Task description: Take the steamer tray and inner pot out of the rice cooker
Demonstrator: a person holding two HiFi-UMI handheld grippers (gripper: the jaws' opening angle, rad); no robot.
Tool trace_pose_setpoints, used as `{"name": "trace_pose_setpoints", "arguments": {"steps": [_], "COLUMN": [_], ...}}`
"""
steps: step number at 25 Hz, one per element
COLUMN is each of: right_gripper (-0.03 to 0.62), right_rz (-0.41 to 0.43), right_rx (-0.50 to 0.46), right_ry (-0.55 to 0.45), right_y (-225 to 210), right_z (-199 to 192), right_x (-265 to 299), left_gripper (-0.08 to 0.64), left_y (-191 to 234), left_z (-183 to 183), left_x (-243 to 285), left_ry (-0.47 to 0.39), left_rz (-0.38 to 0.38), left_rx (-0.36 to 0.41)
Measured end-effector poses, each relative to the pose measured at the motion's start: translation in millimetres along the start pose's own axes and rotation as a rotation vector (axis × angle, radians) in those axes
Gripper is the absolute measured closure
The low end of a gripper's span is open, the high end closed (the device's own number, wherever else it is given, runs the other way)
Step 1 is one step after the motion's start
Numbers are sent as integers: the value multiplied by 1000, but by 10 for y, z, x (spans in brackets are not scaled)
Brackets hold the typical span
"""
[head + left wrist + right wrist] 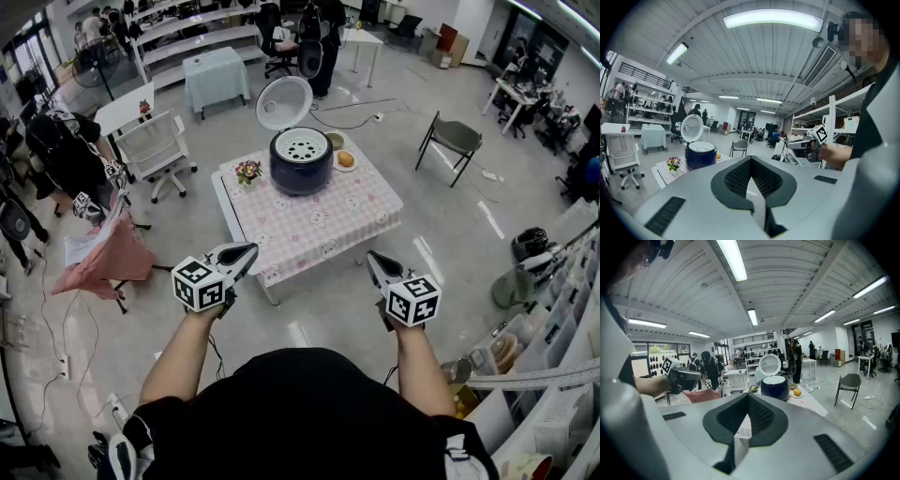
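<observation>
Left gripper [246,253]: jaws pressed together on nothing; it hangs in the air well short of the table and points toward it; the jaws should spread before it gets to the cooker.
Flowers [247,172]: a small bunch at the table's far left, just beside the cooker; they probably sit in the left gripper's way, so come in over them rather than across.
Table [319,230]: low, under a checked cloth; its near half is bare, which looks like the best place to set things down.
Lid [284,101]: swung up and back, behind the opening; it needs no touch; lifting straight up should keep clear of it.
Cooker [300,169]: dark blue, on the far part of the table, well apart from both grippers; the step in hand looks like the approach.
Tray [301,145]: white and perforated, seated in the cooker's mouth; it should come out first; pinch its rim on opposite sides, one gripper each, and raise it level.
Pot: hidden under the tray; presumably second; grip its rim on both sides, since it is likely the heavier piece.
Orange [345,158]: on a small plate just right of the cooker; keep the right gripper above it.
Right gripper [373,260]: jaws closed together and empty; it is well short of the table.
</observation>
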State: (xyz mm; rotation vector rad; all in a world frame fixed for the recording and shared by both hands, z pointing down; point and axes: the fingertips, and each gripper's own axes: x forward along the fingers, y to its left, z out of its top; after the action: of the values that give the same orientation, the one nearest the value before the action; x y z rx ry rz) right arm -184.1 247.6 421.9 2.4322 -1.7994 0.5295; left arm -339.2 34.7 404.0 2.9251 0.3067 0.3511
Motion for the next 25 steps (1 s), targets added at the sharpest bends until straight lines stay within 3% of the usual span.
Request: {"name": "trace_pose_setpoints", "arguments": {"steps": [16, 25], "right_gripper": [583, 583], "right_rz": [-51, -126], "right_rx": [-14, -58], "right_ry": [-24, -21], "right_y": [442, 596], "right_z": [76, 150], "right_x": [167, 354], "left_gripper": [541, 541], "left_y": [185, 494], "left_z": [-57, -43], "left_x": [-255, -433], "left_ry": [-15, -10], "left_rz": [-122, -105], "left_rx": [-17, 2]}}
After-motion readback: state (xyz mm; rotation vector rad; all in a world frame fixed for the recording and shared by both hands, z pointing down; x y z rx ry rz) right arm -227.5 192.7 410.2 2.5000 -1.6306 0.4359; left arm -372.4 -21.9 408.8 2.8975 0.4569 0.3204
